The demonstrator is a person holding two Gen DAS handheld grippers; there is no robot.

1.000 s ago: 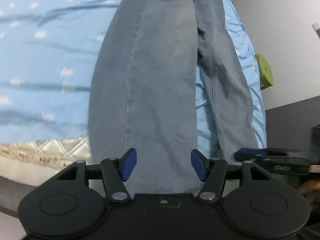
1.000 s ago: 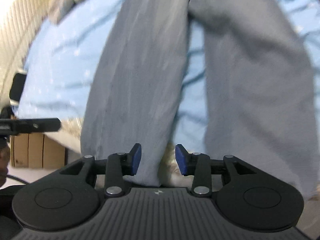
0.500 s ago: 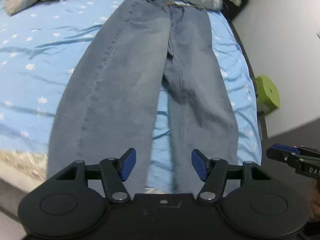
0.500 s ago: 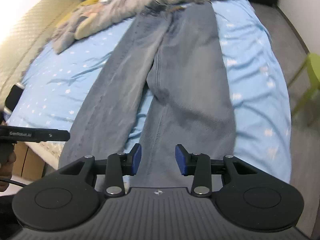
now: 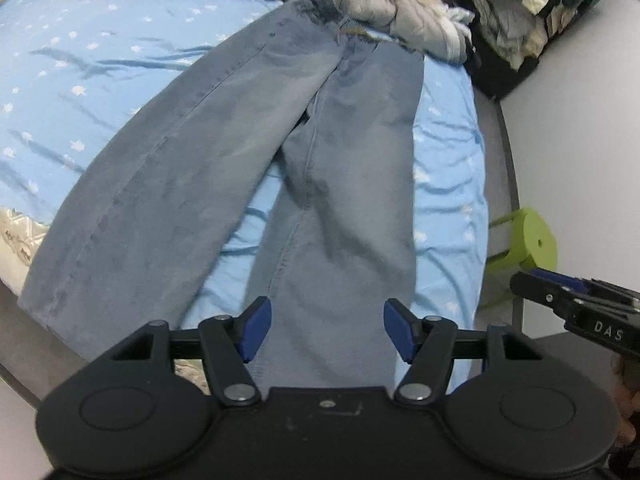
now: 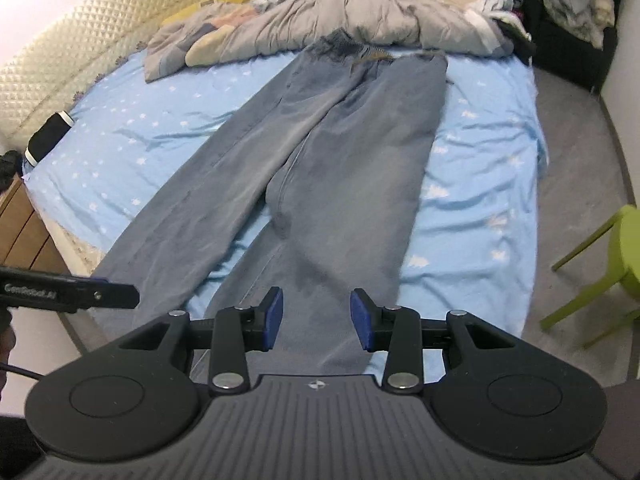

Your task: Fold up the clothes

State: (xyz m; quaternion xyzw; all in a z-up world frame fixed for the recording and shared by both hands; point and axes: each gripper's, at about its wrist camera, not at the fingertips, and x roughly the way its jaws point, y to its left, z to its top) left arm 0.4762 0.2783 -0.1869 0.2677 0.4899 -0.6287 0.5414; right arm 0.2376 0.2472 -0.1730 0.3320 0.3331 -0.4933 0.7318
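Note:
A pair of grey-blue jeans [image 5: 248, 168] lies flat on the blue star-print bed sheet [image 5: 72, 80], waistband far, legs spread toward me; it also shows in the right wrist view [image 6: 320, 168]. My left gripper [image 5: 326, 330] is open and empty, held above the right leg's hem. My right gripper [image 6: 316, 318] is open and empty, held above the same leg's hem. The right gripper shows at the right edge of the left wrist view [image 5: 576, 308], the left gripper at the left edge of the right wrist view [image 6: 68, 290].
A rumpled grey duvet [image 6: 360, 20] lies across the far end of the bed. A green stool [image 6: 600, 264] stands on the floor to the right, also in the left wrist view [image 5: 524, 244]. A clothes pile [image 5: 528, 12] sits far right. A padded headboard [image 6: 60, 64] is at the left.
Both grippers have pulled back and up from the jeans' hems; the whole pair and the bed have come into view. Both stay open.

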